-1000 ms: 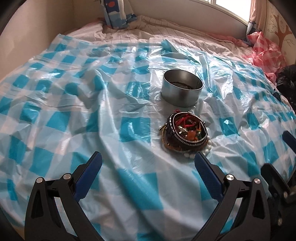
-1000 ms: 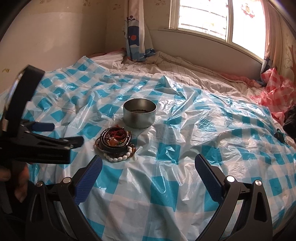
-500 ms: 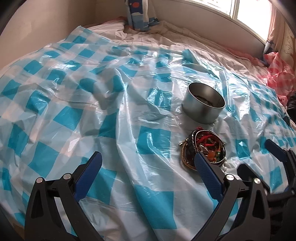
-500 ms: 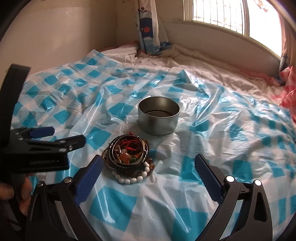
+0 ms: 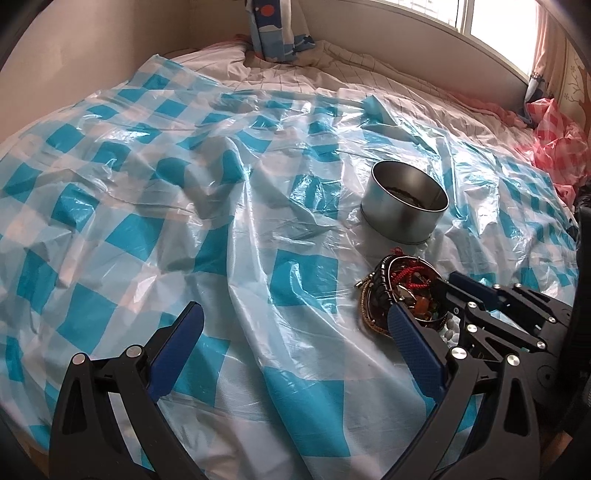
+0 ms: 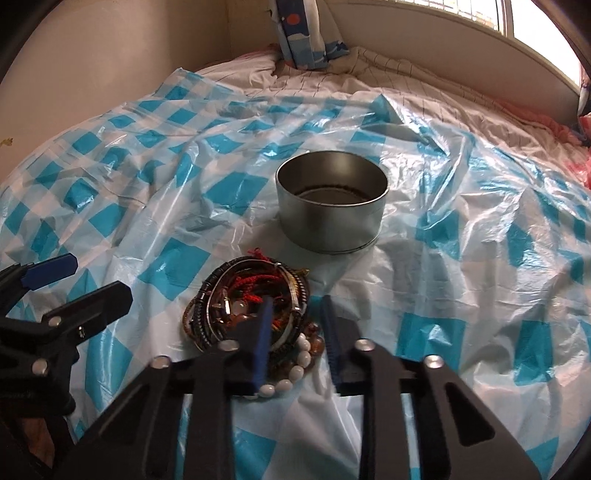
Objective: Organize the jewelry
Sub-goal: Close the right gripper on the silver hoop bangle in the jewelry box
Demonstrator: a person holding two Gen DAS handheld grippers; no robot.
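A tangled pile of bracelets (image 6: 236,295), with dark bands, red cord, brown and white beads, lies on the blue-checked plastic sheet (image 6: 461,258). Just behind it stands an open round metal tin (image 6: 330,225). My right gripper (image 6: 295,317) is down on the pile's right rim. Its jaws are closing, one pad inside the ring of bands and one outside, with bands and beads between them. My left gripper (image 5: 295,314) hovers open and empty to the left of the pile (image 5: 384,291), with the tin (image 5: 402,218) beyond. The right gripper's fingers (image 5: 458,280) reach in from the right.
The sheet covers a bed with a striped quilt (image 5: 369,74) at the back, below a window. A blue patterned curtain (image 6: 306,33) hangs in the far corner. A pink checked bag (image 5: 554,140) lies at the right edge. A wall runs along the left.
My right gripper came forward and down onto the bracelet pile, and its jaws went from wide open to nearly closed around the pile's rim. The left gripper's view swung a little; its jaws stayed open.
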